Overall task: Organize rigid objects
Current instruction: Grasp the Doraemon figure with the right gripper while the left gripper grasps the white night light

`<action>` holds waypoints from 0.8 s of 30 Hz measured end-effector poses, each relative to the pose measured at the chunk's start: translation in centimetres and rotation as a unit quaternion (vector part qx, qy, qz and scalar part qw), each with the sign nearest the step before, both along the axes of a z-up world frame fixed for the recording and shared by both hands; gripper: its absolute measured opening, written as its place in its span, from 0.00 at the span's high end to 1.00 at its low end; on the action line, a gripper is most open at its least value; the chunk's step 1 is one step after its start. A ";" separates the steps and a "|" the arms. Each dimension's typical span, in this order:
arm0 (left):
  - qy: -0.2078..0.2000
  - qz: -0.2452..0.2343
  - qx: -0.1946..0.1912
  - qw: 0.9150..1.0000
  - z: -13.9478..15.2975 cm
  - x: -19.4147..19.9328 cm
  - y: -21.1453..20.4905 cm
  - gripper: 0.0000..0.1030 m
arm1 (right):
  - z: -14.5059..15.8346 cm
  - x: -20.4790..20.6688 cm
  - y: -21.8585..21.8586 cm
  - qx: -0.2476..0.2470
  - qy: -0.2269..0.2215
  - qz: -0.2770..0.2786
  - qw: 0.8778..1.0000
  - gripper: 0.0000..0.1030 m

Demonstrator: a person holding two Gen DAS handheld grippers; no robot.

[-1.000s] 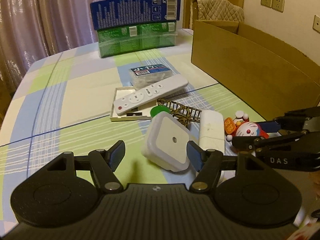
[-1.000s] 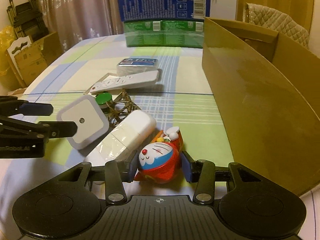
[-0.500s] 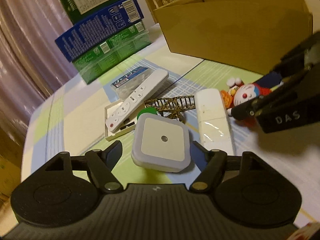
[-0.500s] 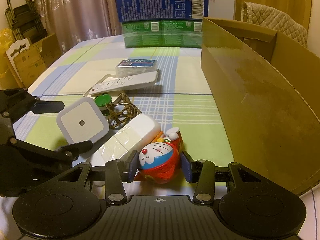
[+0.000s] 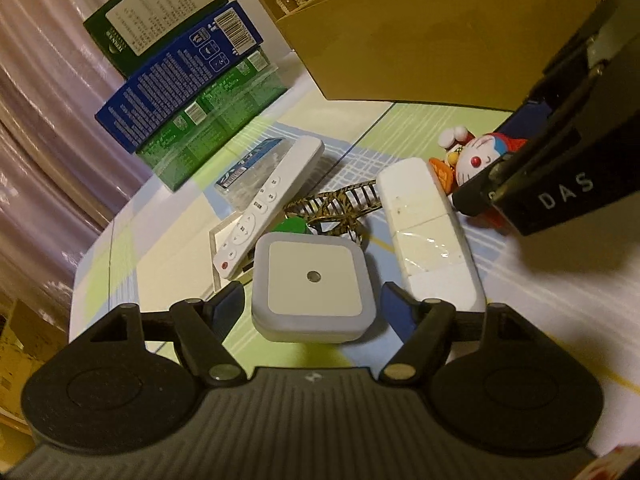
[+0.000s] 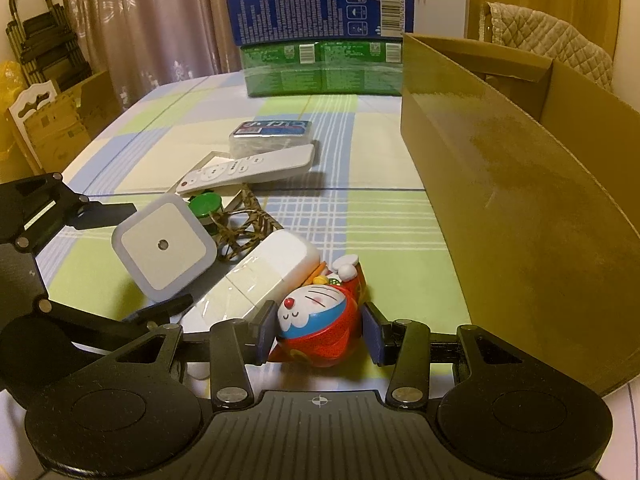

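a cardboard box (image 6: 516, 184) is seen open at the right of the checked table (image 6: 380, 216). the square night light (image 5: 314, 286) is straddled, untouched, by the spread left tool (image 5: 312, 306), whose jaws have just been opening. the cat figurine (image 6: 320, 320) is pinched by the right tool (image 6: 319, 334). closing, lifting and boxing are judged next.
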State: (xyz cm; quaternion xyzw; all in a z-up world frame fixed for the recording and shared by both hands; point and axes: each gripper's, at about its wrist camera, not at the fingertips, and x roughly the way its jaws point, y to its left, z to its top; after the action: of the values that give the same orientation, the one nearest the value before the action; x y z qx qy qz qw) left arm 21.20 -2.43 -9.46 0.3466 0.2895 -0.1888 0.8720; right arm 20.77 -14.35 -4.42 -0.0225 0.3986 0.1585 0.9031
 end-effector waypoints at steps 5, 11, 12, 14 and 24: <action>-0.002 0.007 -0.006 1.000 -0.1 0.5 0.2 0.35 | 0.0 0.1 0.3 0.000 -0.001 0.001 1.000 0.59; 0.019 0.034 -0.048 0.998 0.7 1.1 0.8 0.40 | 0.3 0.1 0.4 -0.005 -0.009 -0.001 1.000 0.60; 0.024 0.045 -0.064 0.997 1.1 1.2 1.1 0.40 | 0.5 0.0 0.4 -0.007 -0.014 -0.001 1.000 0.60; 0.036 0.066 -0.101 0.992 1.8 1.4 1.9 0.40 | 0.9 -0.1 0.5 -0.008 -0.023 0.000 1.000 0.60; 0.063 0.151 -0.239 0.957 5.1 1.4 5.2 0.40 | 3.4 -0.9 0.6 0.006 -0.068 0.000 0.998 0.60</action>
State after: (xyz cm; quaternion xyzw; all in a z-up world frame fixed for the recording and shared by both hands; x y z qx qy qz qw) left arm 22.63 2.74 -4.35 0.0677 0.3387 -0.1405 0.9279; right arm 19.82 -13.70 -1.01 -0.0275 0.3356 0.1590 0.9281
